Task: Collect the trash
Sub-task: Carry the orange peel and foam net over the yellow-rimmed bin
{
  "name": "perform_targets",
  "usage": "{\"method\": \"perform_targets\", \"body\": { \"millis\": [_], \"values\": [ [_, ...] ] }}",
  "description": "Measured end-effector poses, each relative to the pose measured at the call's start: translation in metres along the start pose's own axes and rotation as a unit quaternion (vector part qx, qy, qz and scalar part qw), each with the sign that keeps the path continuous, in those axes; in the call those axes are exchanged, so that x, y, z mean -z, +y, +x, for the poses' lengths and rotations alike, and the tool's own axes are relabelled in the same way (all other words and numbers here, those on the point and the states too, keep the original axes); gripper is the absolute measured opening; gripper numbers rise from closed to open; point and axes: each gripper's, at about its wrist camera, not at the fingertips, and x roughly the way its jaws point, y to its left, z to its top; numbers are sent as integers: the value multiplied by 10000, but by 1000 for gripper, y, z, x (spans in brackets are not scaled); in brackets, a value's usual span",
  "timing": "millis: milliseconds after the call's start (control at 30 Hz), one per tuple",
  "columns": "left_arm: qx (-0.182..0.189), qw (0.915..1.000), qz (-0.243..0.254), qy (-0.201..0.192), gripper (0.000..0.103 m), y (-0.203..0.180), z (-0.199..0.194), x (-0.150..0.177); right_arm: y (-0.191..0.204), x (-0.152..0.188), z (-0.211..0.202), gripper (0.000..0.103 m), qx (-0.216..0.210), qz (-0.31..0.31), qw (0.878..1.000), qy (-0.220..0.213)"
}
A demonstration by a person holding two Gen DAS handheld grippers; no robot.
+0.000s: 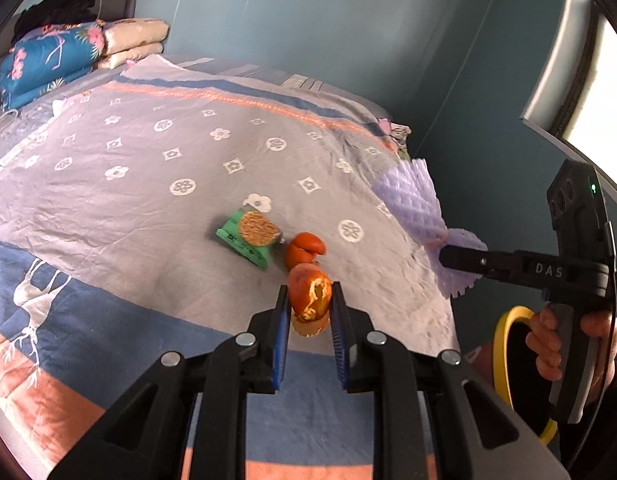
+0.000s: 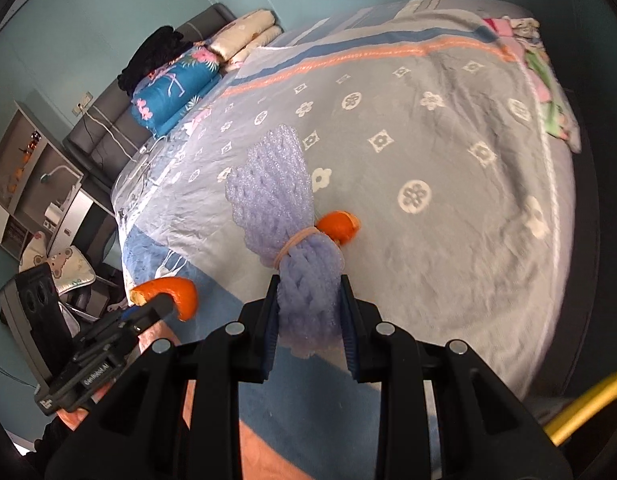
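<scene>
Left gripper (image 1: 310, 300) clamps an orange peel (image 1: 311, 294) above the bed (image 1: 148, 184); right gripper (image 2: 308, 304) pinches the foam net (image 2: 284, 216). Another peel (image 1: 304, 247) and a green wrapper (image 1: 248, 238) lie on the bed. Risk: that curled peel looks thinly caught, and a swing could drop it.

Home bedroom, quilted bed (image 1: 156, 168), folded blankets (image 1: 48, 60), shelving (image 2: 24, 168)

An orange peel (image 1: 310, 294) is showing pale pith, beside a green wrapper (image 1: 246, 240). Lilac foam netting (image 2: 282, 216) is hanging over a grey bedspread (image 1: 156, 152) patterned with white flowers.
</scene>
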Motion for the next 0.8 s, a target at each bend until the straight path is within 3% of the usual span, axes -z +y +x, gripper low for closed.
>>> {"method": "perform_targets", "body": {
  "millis": [133, 400, 800],
  "values": [
    [-49, 9998, 181, 31, 18, -22, -14, 9, -11, 22, -25, 26, -32, 157, 9998, -97],
    [228, 9990, 373, -31, 18, -65, -39, 25, -28, 61, -83, 26, -41, 340, 9985, -434],
    [625, 9931, 963, -231, 18, -140, -67, 42, -54, 105, -149, 26, 271, 612, 9944, -821]
  ]
}}
